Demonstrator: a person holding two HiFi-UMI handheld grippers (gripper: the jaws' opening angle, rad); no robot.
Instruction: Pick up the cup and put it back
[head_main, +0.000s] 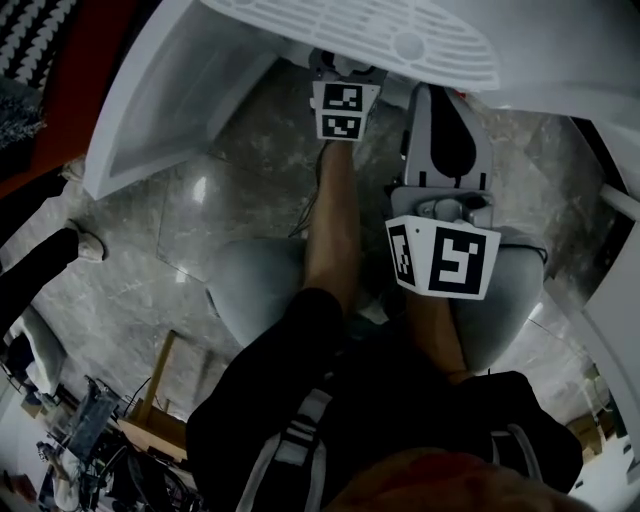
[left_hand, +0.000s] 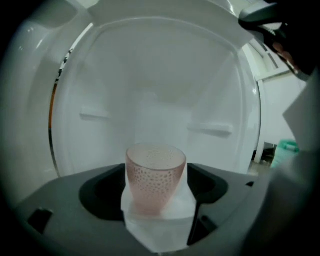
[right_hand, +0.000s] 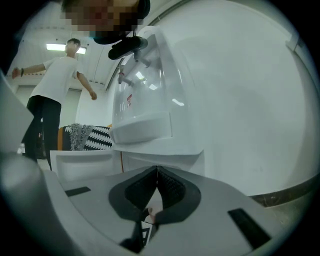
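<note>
A pink frosted cup (left_hand: 155, 177) with a dotted texture stands upright on a white ledge (left_hand: 160, 230) inside a white compartment. It sits between the black jaws of my left gripper (left_hand: 156, 187), which stands open, with a little white showing beside the cup. In the head view the left gripper (head_main: 343, 70) reaches forward under a white slotted shelf (head_main: 400, 40), and the cup is hidden there. My right gripper (right_hand: 157, 175) is shut with nothing in it and faces a white appliance wall. It is held lower and to the right (head_main: 445, 130).
An open white door (head_main: 170, 90) swings out at the left over the marble floor (head_main: 200, 220). In the right gripper view a clear door bin (right_hand: 142, 125) juts out, and a person in a white shirt (right_hand: 55, 85) stands beyond near a black-and-white patterned cushion (right_hand: 92, 137).
</note>
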